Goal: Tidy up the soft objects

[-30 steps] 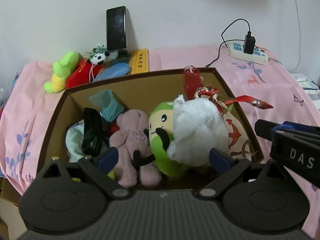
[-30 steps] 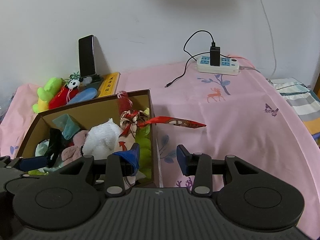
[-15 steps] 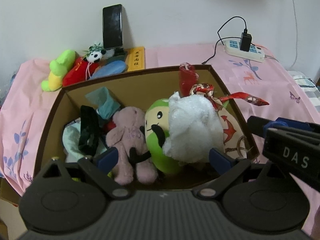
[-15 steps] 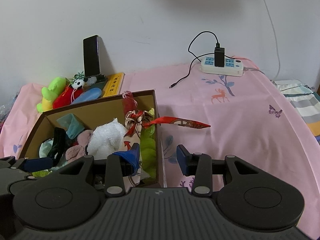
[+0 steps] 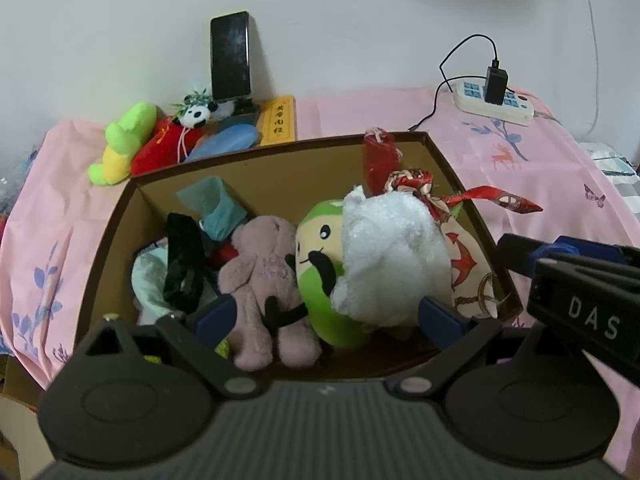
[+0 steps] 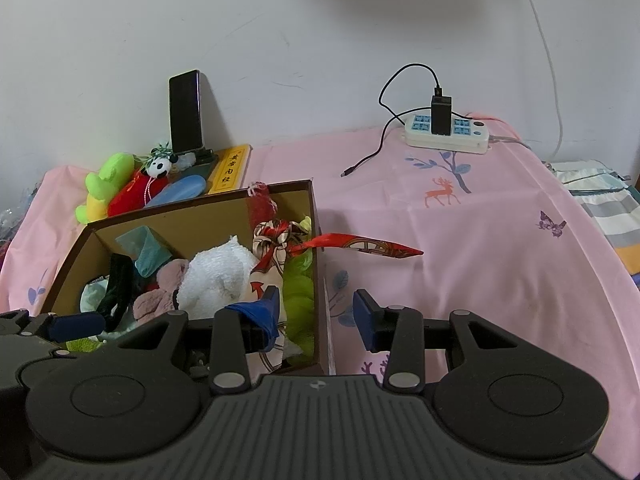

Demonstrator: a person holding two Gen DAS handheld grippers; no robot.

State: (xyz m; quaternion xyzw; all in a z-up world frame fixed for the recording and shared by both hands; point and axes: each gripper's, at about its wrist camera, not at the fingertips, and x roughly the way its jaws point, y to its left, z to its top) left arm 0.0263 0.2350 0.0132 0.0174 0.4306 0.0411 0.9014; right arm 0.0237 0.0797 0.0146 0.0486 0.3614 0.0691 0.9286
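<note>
We hold two grippers over a brown cardboard box (image 5: 472, 184) that stands on a bench under a pink printed cloth (image 6: 480, 248). The box is already full of soft things: a pink plush animal (image 5: 264, 276), a green round plush with a drawn face (image 5: 320, 256), a white fluffy plush (image 5: 392, 256) and a cream cloth pouch tied with a red patterned ribbon (image 5: 464, 260).

The left gripper (image 5: 326, 316) hangs over the near edge of the box with its jaws wide and empty; the pink plush and the green plush lie between them, a little below, at about 12 o'clock in the left wrist view. The right gripper (image 6: 316, 312) straddles the right wall of the box, with one jaw over the pouch and the other over the cloth. Its jaws are moderately wide and hold nothing.

The ribbon tail (image 6: 360, 246) sticks out over the right wall, with its long axis going from 9 to 3 o'clock in the right wrist view. It lies at about 12 o'clock from the right jaws, so we judge the right hand is nearer to tuck it in.

Outside the box, at 11 o'clock, a green and yellow plush (image 5: 120, 140), a red plush with a small panda head (image 5: 172, 140) and a light blue soft piece (image 5: 228, 142) lie near the wall. They look not yet put away, and for them the left hand seems nearer.
</note>
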